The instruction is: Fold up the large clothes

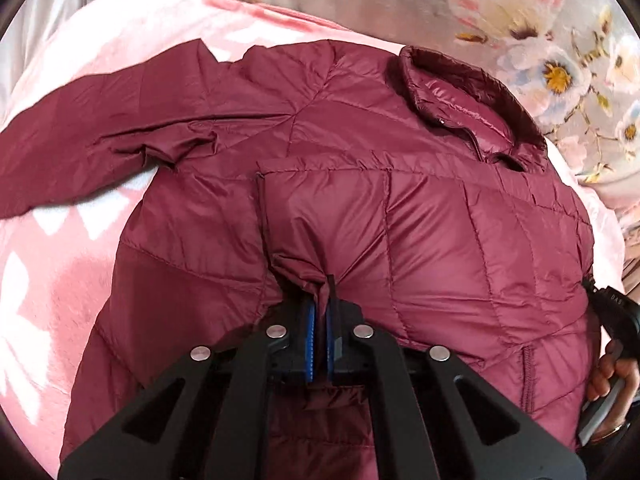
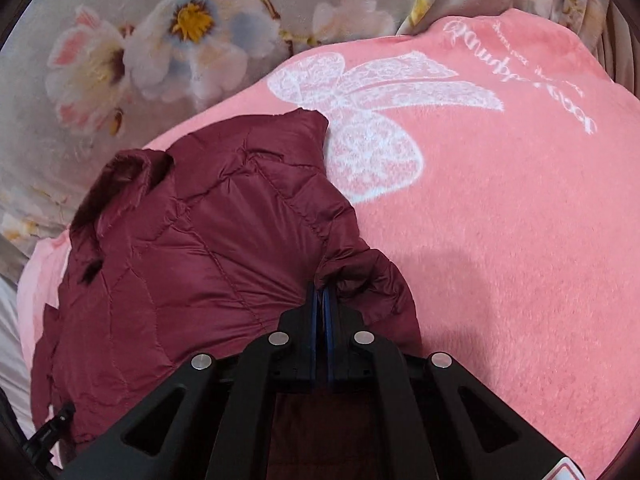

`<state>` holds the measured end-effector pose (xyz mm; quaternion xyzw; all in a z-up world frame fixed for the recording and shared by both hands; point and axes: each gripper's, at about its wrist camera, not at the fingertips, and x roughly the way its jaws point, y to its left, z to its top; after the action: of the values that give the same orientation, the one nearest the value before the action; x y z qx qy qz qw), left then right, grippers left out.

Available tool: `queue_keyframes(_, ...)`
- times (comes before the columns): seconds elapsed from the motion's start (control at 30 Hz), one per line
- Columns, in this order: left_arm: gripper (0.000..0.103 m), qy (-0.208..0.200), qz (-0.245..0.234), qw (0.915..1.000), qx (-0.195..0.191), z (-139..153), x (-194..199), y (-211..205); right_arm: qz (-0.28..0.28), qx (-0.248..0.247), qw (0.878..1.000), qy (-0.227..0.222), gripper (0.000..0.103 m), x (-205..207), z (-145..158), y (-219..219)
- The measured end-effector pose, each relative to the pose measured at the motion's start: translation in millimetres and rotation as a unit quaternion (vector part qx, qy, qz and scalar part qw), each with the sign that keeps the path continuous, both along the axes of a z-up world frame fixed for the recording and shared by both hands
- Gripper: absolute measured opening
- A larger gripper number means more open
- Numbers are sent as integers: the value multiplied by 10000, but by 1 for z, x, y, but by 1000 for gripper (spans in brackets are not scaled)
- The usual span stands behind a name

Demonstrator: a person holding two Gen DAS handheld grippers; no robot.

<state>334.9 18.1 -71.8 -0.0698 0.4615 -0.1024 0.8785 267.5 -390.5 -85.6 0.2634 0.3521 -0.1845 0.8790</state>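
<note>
On the pink blanket (image 2: 500, 240), spread over a floral bedsheet (image 1: 520, 20), lies the maroon puffer jacket (image 1: 440, 220), front up, collar (image 1: 460, 96) at the far end. One sleeve (image 1: 100, 120) stretches out flat from the jacket's body toward the blanket's edge; the other side looks already turned in over the chest.

Left claw (image 1: 320, 292): jaws together, clamped on a pinch of fabric at the corner of the folded-in panel near the jacket's middle. Fabric puckers into the blue pads (image 1: 310, 320), so the grip is real, not just contact.

Right claw (image 2: 320, 292): jaws together too, clamped on a gathered bit of the jacket's side edge, right where it meets bare blanket with the white butterfly print (image 2: 372, 120). A hand (image 1: 612, 380) shows at the jacket's near right edge in the left view, holding that tool.

Both grips sit low on the jacket, away from the collar. Likely reason: two anchor points to lift and carry a section over in one fold. Slippery shell, puffy fill, thin pinches may slide out.
</note>
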Motion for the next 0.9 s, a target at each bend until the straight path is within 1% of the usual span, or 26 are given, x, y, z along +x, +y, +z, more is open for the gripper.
queue_keyframes(0.1, 4, -226, 4, 9997, 134, -2, -4, -4, 28, -175, 9998, 90, 2, 1, 0, 3)
queue_keyframes(0.2, 4, -311, 5, 9992, 246, 0, -5, -7, -23, -192, 9996, 215, 3, -3, 4, 2)
queue_keyframes(0.23, 4, -319, 6, 9992, 229, 0, -5, -9, -218, -268, 9990, 269, 12, -9, 11, 3)
queue_keyframes(0.27, 4, -329, 6, 9992, 207, 0, -6, -9, -504, -368, 9980, 112, 18, -22, 25, 11)
queue_keyframes(0.3, 4, -341, 5, 9992, 203, 0, -6, -8, -545, -479, 9972, -157, 17, -33, 40, 25)
queue_keyframes(0.33, 4, -354, 5, 9991, 224, 0, -6, -10, -399, -555, 9971, -321, 17, -36, 51, 37)
queue_keyframes(0.37, 4, -374, 4, 9989, 283, 0, -7, -11, -51, -708, 9964, -453, 17, -34, 64, 61)
queue_keyframes(0.43, 4, -408, 2, 9984, 388, 0, -8, -14, 608, -963, 9927, -400, 16, -20, 72, 101)
queue_keyframes(0.47, 4, -418, 3, 9983, 410, 0, -8, -15, 1000, -1035, 9890, -355, 15, -12, 70, 123)
queue_keyframes(0.5, 4, -420, 5, 9983, 399, 0, -8, -14, 1255, -1074, 9858, -296, 13, -4, 65, 140)
queue_keyframes(0.53, 4, -417, 8, 9985, 365, 0, -9, -13, 1418, -1109, 9835, -198, 11, 2, 58, 154)
queue_keyframes(0.6, 4, -415, 11, 9987, 305, -1, -9, -12, 1646, -1129, 9799, 37, 10, 14, 39, 173)
queue_keyframes(0.63, 4, -414, 12, 9987, 283, -1, -9, -11, 1722, -1122, 9784, 198, 10, 19, 27, 180)
queue_keyframes(0.73, 4, -426, 6, 9987, 293, -1, -10, -13, 1750, -1145, 9770, 413, 10, 22, 9, 184)
queue_keyframes(0.83, 5, -436, -2, 9986, 298, -1, -10, -13, 1731, -1171, 9769, 447, 9, 21, 1, 184)
queue_keyframes(0.9, 5, -442, -6, 9985, 312, -1, -10, -13, 1717, -1347, 9747, 478, 9, 21, 0, 190)
